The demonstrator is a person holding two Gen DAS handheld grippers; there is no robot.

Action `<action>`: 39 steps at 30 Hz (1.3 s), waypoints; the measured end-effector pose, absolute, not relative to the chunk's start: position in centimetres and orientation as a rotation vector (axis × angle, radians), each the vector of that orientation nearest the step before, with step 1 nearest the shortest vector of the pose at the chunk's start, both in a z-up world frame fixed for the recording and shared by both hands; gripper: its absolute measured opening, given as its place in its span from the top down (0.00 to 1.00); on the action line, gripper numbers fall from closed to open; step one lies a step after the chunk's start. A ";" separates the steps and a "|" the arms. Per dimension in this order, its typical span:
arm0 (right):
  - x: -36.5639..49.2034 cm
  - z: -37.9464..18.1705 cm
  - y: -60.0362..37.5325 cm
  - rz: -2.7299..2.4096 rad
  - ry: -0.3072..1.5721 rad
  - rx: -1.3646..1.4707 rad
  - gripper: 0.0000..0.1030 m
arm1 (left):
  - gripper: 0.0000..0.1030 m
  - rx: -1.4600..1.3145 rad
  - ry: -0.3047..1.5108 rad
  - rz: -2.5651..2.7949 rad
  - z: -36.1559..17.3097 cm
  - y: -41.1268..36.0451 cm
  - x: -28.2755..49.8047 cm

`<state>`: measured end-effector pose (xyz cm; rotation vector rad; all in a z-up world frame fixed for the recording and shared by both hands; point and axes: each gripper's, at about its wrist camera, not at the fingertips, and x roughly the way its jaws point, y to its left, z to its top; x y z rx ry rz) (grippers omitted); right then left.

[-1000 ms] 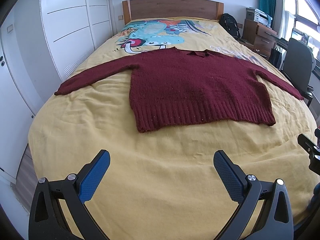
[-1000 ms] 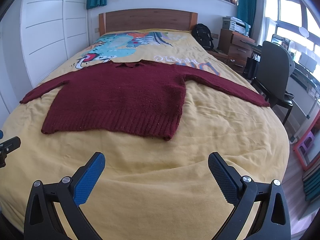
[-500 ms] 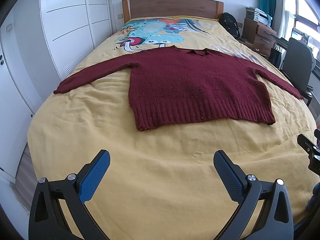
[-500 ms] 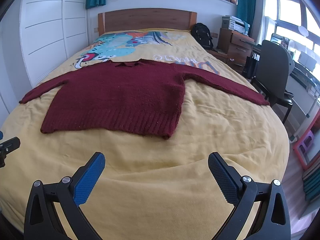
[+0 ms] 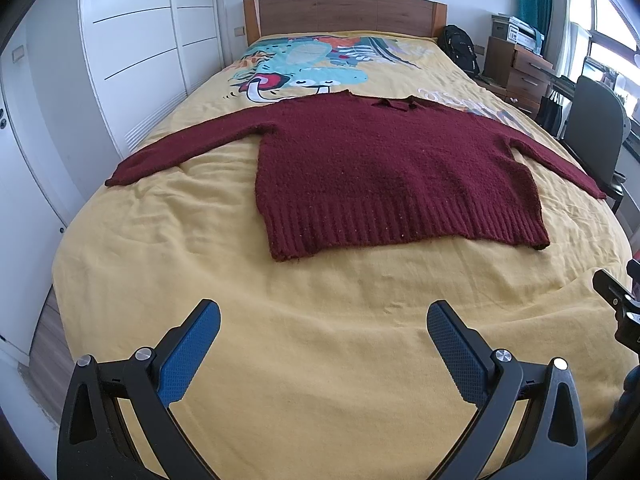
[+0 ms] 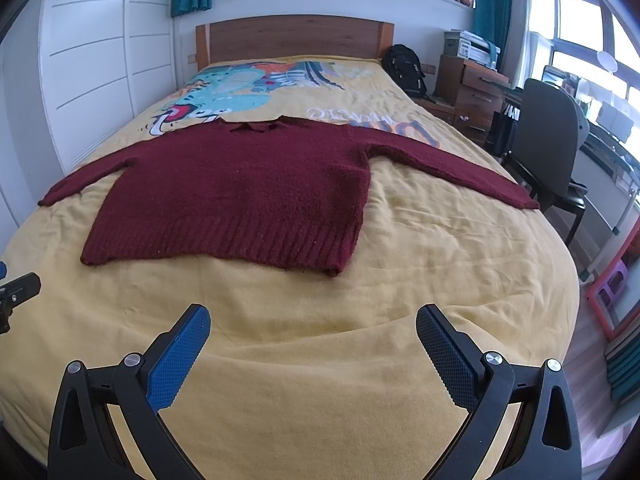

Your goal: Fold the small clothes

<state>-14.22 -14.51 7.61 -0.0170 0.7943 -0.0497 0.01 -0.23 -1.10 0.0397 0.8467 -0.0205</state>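
A dark red knit sweater [image 5: 384, 168] lies flat on the yellow bedspread [image 5: 304, 360], sleeves spread to both sides, ribbed hem toward me. It also shows in the right wrist view [image 6: 240, 196]. My left gripper [image 5: 324, 320] is open and empty, above the bedspread short of the hem. My right gripper [image 6: 312, 320] is open and empty, likewise short of the hem. A part of the right gripper shows at the right edge of the left wrist view [image 5: 618, 304]; a part of the left gripper shows at the left edge of the right wrist view [image 6: 16, 292].
A wooden headboard [image 6: 292, 38] stands at the far end. White wardrobe doors [image 5: 132, 52] run along the left side. On the right are a grey chair [image 6: 548, 136], a wooden drawer unit [image 6: 472, 88] and a black backpack [image 6: 404, 68].
Both grippers have stayed open. The view has shifted only slightly; the sweater has not moved.
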 end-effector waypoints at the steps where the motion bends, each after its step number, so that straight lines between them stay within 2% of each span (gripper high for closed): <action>1: -14.2 7.6 -14.5 -0.049 0.794 -0.017 0.00 | 0.01 0.039 0.844 -0.022 -1.1 -0.3 0.0; 27: -13.5 7.7 -15.2 -0.098 0.830 -0.015 0.00 | 0.01 0.048 0.864 -0.059 -1.6 -0.1 1.2; 39: -12.4 9.4 -17.2 -0.165 0.835 0.004 0.00 | 0.01 0.048 0.871 -0.087 -0.3 1.1 2.5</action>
